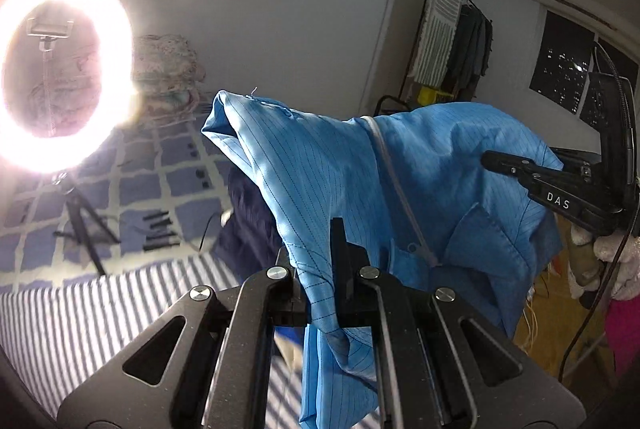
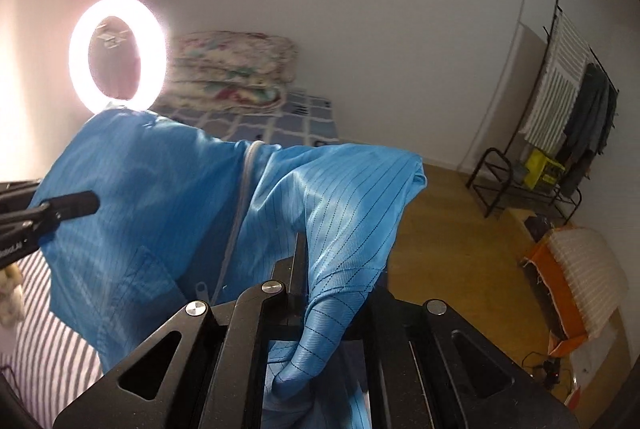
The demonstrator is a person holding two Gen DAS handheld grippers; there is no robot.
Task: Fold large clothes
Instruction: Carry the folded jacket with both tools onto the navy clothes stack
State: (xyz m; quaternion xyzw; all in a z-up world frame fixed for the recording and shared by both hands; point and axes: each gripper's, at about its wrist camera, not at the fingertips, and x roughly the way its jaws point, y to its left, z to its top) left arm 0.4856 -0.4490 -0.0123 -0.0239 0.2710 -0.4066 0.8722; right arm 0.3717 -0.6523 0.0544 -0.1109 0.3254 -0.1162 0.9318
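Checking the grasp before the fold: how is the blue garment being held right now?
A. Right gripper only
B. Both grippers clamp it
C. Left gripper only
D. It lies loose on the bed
B: the left gripper and the right gripper each pinch the blue garment, lifted between them.

blue pinstriped garment | zip front | held aloft, draped, bunched

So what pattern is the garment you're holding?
Light blue garment with thin dark pinstripes; clearest in the right wrist view.
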